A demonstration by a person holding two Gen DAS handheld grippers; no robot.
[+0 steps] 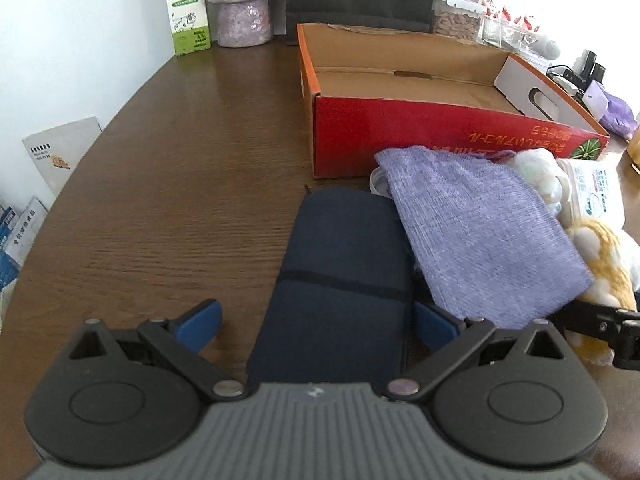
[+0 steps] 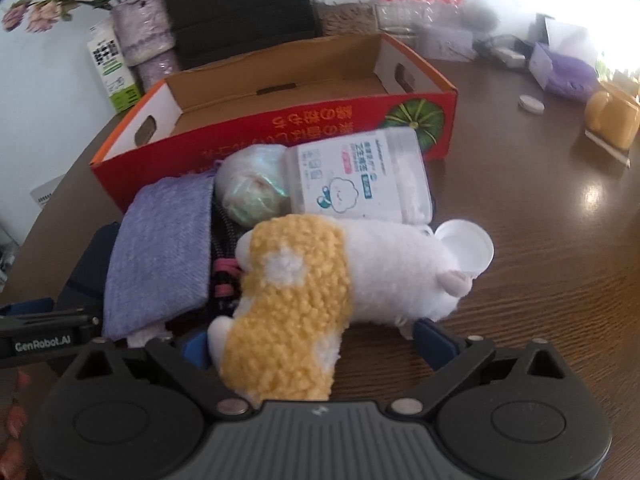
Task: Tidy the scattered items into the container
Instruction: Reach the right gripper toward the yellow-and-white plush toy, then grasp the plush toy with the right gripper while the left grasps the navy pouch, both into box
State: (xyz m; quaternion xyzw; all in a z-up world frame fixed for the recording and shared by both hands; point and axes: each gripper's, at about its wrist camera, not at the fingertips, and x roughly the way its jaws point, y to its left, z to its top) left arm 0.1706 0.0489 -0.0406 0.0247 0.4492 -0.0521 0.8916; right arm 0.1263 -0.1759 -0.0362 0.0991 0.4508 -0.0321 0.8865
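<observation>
Fluffy white plush toy, yellow looped patches.

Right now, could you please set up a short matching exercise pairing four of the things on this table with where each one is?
Things:
1. dark case
2. plush toy
3. purple cloth
4. milk carton

Places:
A. by the wall, next to the vase
B. between the right tongs
C. between the left tongs
D. draped over the pile before the red box

Pairs: 1-C, 2-B, 3-D, 4-A
</observation>
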